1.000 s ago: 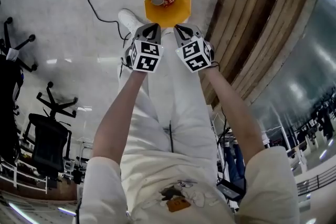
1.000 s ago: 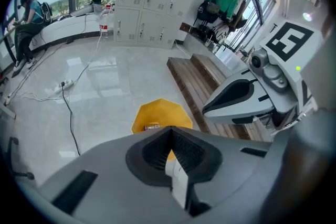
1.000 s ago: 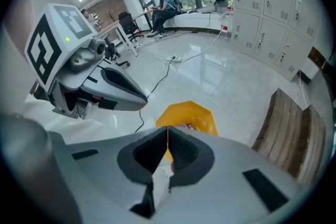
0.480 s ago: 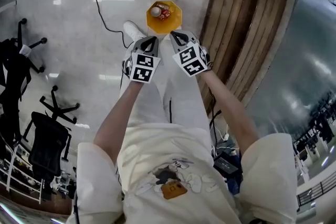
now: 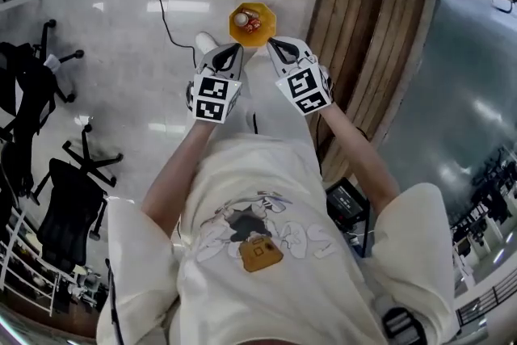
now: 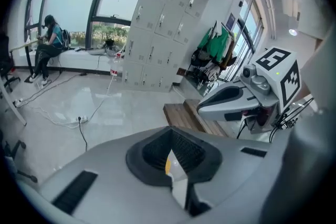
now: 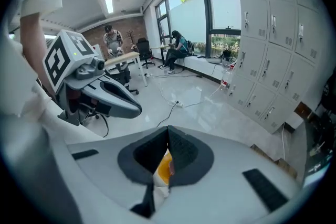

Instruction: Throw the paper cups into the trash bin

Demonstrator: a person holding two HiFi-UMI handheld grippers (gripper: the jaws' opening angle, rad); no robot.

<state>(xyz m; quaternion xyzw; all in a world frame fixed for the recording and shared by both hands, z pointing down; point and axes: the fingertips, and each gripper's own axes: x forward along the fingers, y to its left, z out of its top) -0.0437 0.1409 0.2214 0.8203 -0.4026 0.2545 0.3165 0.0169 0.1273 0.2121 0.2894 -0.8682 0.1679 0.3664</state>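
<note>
An orange trash bin stands on the grey floor just beyond both grippers. Inside it lie a crumpled white paper cup and a red item. My left gripper and right gripper are held side by side in the air on the near side of the bin, pointing toward it. Both have their jaws together with nothing between them. A sliver of the orange bin shows below the shut jaws in the left gripper view, and the bin shows likewise in the right gripper view.
A wooden plank platform runs along the right of the bin. A black cable crosses the floor to the bin's left, near the person's white shoe. Black office chairs stand at the far left. White lockers line a wall.
The bin now looks smaller and farther up in the head view, and more of the person's shirt shows. Both grippers stay side by side, close to the bin.
</note>
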